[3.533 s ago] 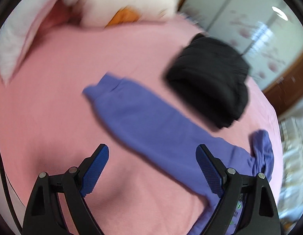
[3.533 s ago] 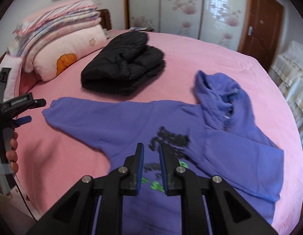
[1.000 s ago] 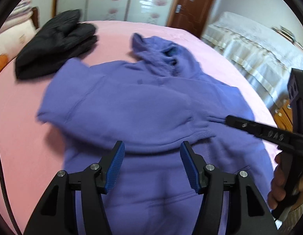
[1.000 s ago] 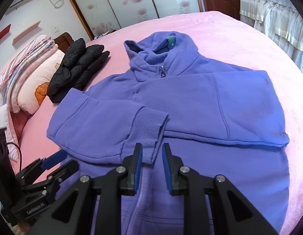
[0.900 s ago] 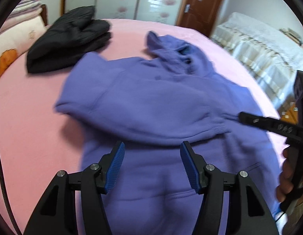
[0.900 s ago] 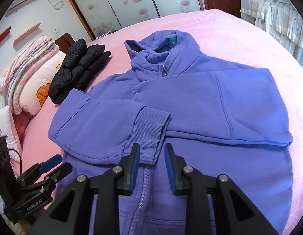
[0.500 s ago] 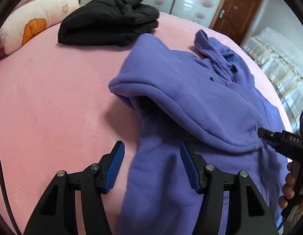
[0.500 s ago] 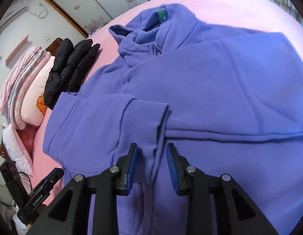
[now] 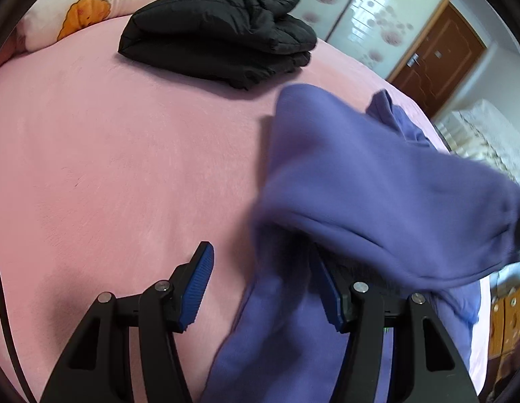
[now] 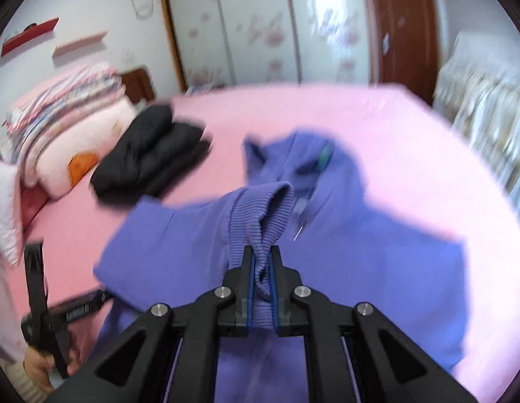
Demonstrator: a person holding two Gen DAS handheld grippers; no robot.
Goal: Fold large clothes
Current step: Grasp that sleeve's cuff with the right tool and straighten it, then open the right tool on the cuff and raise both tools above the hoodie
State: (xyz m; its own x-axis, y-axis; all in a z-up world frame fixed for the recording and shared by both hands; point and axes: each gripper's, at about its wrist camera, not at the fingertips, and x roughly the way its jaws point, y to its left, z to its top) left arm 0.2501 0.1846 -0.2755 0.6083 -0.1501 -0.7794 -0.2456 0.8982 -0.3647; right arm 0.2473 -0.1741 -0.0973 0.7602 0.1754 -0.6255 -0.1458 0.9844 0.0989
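Note:
A purple hoodie (image 10: 377,262) lies on the pink bed (image 10: 377,114), hood towards the far side. My right gripper (image 10: 261,258) is shut on the ribbed cuff (image 10: 260,215) of its left sleeve and holds the sleeve lifted above the hoodie's body. In the left wrist view the lifted sleeve (image 9: 377,181) hangs over the hoodie's left side edge. My left gripper (image 9: 263,275) is open and empty, low at that edge; purple cloth lies between its fingers and the sleeve hides part of the right one.
A folded black puffer jacket (image 9: 219,43) lies on the far left of the bed, next to stacked pillows and quilts (image 10: 65,127). Wardrobe doors (image 10: 260,23) and a brown door (image 10: 401,30) stand behind. A white-covered piece of furniture (image 10: 488,107) is at the right.
My right gripper has shut on the sleeve cuff and lifted it off the hoodie. My left gripper has moved left and down to the hoodie's side edge, still open.

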